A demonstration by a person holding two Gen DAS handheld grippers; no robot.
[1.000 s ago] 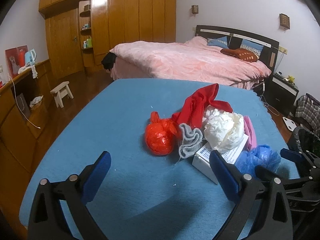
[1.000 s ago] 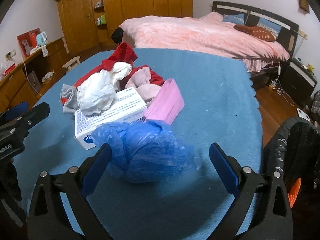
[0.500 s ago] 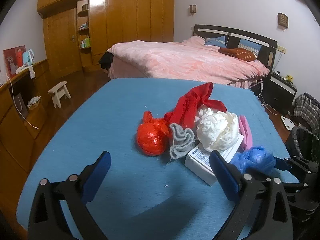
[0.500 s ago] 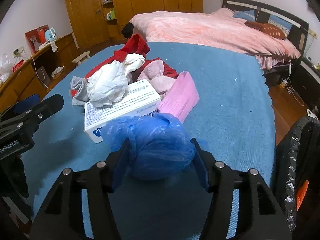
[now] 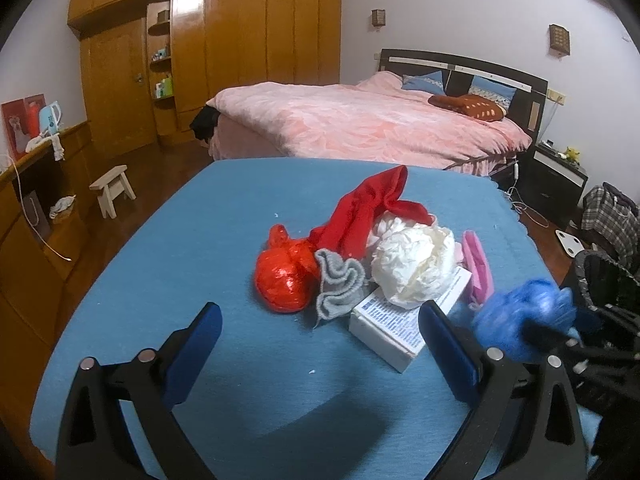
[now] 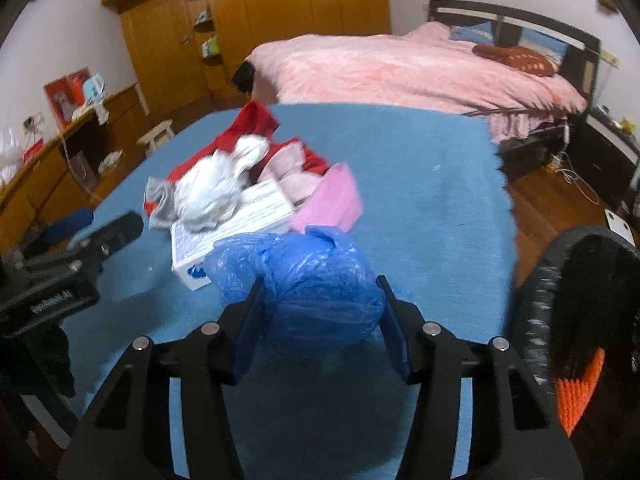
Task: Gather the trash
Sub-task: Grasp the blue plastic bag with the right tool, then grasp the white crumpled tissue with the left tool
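Note:
My right gripper (image 6: 320,320) is shut on a crumpled blue plastic bag (image 6: 308,280) and holds it above the blue table (image 6: 420,200); the bag also shows, blurred, in the left wrist view (image 5: 520,316). My left gripper (image 5: 320,344) is open and empty over the near table, short of a pile: a red plastic bag (image 5: 286,276), a grey sock (image 5: 340,288), a white crumpled bag (image 5: 412,268), a white box (image 5: 404,320), a pink item (image 5: 478,268) and a red cloth (image 5: 368,212).
A black trash bin (image 6: 580,292) with an orange object inside stands off the table's right edge. A bed (image 5: 360,120) lies beyond the table, a wardrobe (image 5: 240,48) behind it. A small stool (image 5: 114,188) and a wooden counter (image 5: 32,208) are on the left.
My right gripper closed on the blue bag, lifted it off the table and carried it right, toward the bin. My left gripper drew back slightly and stayed open.

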